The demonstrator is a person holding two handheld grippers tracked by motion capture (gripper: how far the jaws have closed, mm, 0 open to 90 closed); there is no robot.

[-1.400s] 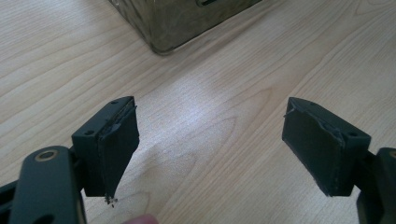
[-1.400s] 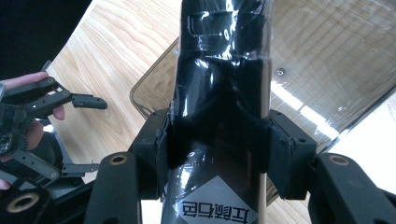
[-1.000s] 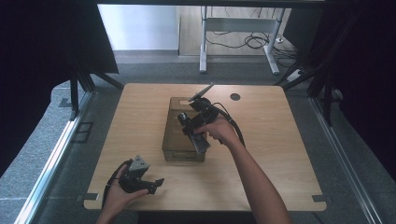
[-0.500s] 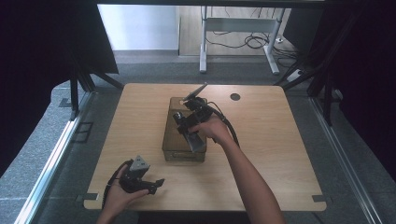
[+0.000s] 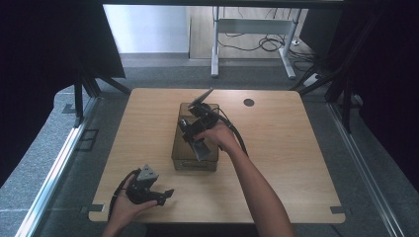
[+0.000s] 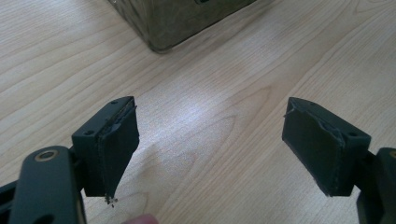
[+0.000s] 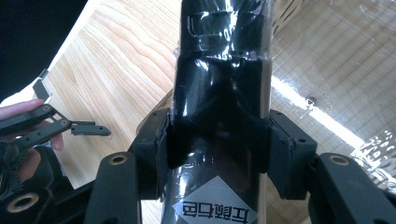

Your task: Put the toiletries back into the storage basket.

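Holding the black plastic-wrapped pack [image 7: 219,93] over the clear storage box [image 5: 194,160], you have the right hand-held gripper [image 5: 193,132] clamped across the pack's width, its pads pressed into the glossy wrap on both sides, which keeps the long pack from swinging as it hangs above the opening. In the right gripper view a white label [image 7: 215,210] with printed characters sits on the wrap just below the jaws, so you appear to be gripping toward one end and leaving most of the length free to go in first. The box stands near the middle of the bench [image 5: 296,163], and its transparent floor glints beneath the pack, so it looks to have room to take it. A dark flap [image 5: 200,98], probably the lid, juts up at the far end of the box, tilted back out of the way so the top stays open. Your left hand-held gripper [image 5: 163,196] rests low at the near left corner of the bench, jaws standing well apart with nothing between them and bare wood showing through the gap; parked there, well apart from the box, it stays out of the right arm's path yet close enough to steady the box if it shifts.
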